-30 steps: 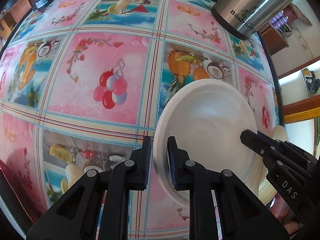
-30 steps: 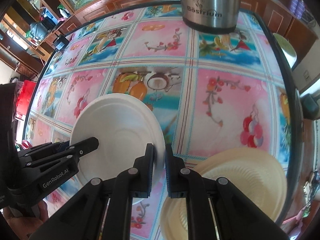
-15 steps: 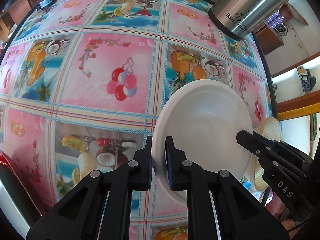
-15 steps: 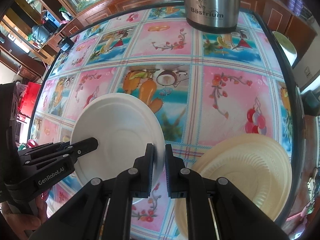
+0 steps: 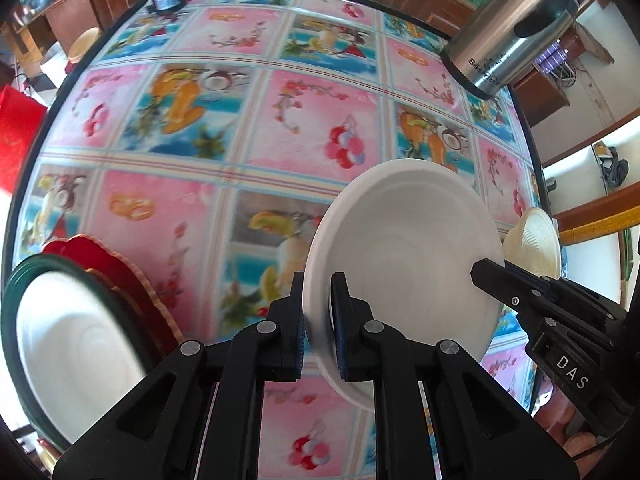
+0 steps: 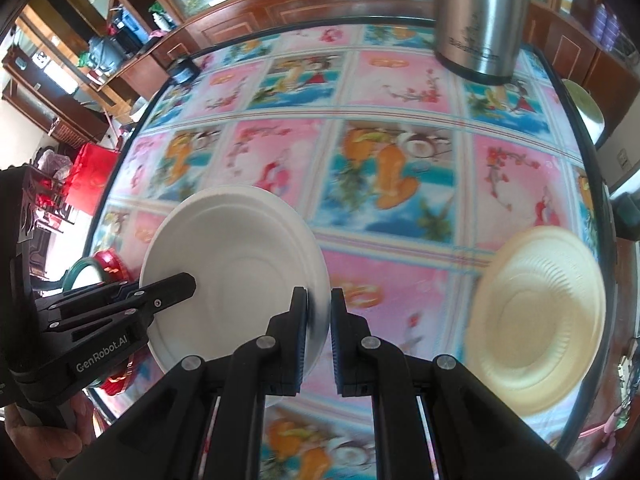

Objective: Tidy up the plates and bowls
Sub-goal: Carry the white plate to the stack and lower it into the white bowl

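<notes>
Left wrist | flask (image 5: 508, 28) reads "Bas…" (blurred) | right gripper (image 5: 486, 274) "DAS"

Showing white plate (image 5: 404, 248), cream ribbed plate (image 6: 540, 316), green-rimmed white plate (image 5: 72, 344) on scalloped red plate (image 5: 120, 276), pink-and-blue fruit-and-flower checked tablecloth (image 5: 312, 120), silver steel flask (image 5: 508, 28), black grippers.

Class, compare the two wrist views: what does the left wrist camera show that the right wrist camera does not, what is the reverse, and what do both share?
Only the left wrist view shows the green-rimmed white plate filling its lower left corner, lying over a red scalloped plate; the right view catches just a sliver of them.

Only the right wrist view shows the cream ridged plate face-on.

Both share the white plate, pinched at opposite rims by the left tool and the right tool, the steel flask, and the fruit-patterned tablecloth.
</notes>
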Demonstrator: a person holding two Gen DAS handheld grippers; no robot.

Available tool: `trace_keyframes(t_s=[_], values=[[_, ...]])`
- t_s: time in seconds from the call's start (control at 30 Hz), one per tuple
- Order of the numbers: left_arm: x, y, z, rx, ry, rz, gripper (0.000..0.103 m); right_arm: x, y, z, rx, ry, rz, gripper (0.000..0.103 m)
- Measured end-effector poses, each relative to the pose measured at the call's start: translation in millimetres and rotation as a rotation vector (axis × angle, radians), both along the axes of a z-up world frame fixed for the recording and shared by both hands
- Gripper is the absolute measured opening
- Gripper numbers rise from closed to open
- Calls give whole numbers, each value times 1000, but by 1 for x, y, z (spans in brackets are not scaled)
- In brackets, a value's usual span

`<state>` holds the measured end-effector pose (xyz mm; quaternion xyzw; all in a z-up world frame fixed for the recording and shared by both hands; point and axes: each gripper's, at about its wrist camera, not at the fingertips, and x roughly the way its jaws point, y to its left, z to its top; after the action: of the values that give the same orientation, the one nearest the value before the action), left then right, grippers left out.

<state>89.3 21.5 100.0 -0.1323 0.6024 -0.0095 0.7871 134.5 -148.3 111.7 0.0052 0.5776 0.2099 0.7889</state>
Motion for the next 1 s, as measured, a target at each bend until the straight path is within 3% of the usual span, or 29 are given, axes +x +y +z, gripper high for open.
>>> trace_keyframes(t_s=[0.57, 1.0], values=[[-82, 114, 26, 35, -49, 108, 11, -64, 109, 22, 25, -32, 128, 10], [-119, 177, 14, 43, -28, 178, 12, -96, 180, 14, 9, -21, 216, 12]])
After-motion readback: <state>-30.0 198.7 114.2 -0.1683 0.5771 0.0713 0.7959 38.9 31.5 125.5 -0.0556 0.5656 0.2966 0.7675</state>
